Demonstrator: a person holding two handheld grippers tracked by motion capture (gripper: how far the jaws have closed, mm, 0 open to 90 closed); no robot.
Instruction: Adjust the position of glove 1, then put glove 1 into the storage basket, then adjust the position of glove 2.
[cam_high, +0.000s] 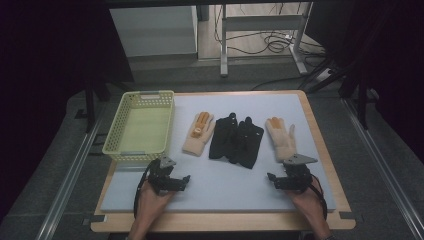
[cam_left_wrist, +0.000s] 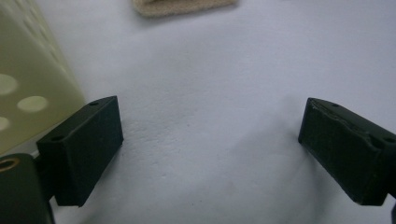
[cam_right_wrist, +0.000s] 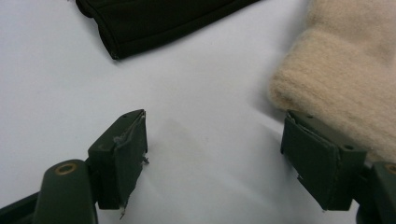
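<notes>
Resting low over the near part of the bench (cam_high: 220, 192), both your tools sit with jaws spread wide and nothing between them: left tool (cam_high: 176, 181) just in front of the basket (cam_high: 122, 129), right tool (cam_high: 279, 180) just short of the right tan glove (cam_high: 281, 139). In the right gripper view that glove's cuff (cam_right_wrist: 336, 79) lies against the outer side of one jaw, not inside the gap. Four gloves lie in a row: left tan glove (cam_high: 198, 134), two black gloves (cam_high: 235, 140), then the right tan one. You look to be at the start of a pick, likely for the basket, which is empty. Next, shift the right tool until the cuff sits between the jaws, then close on it.
</notes>
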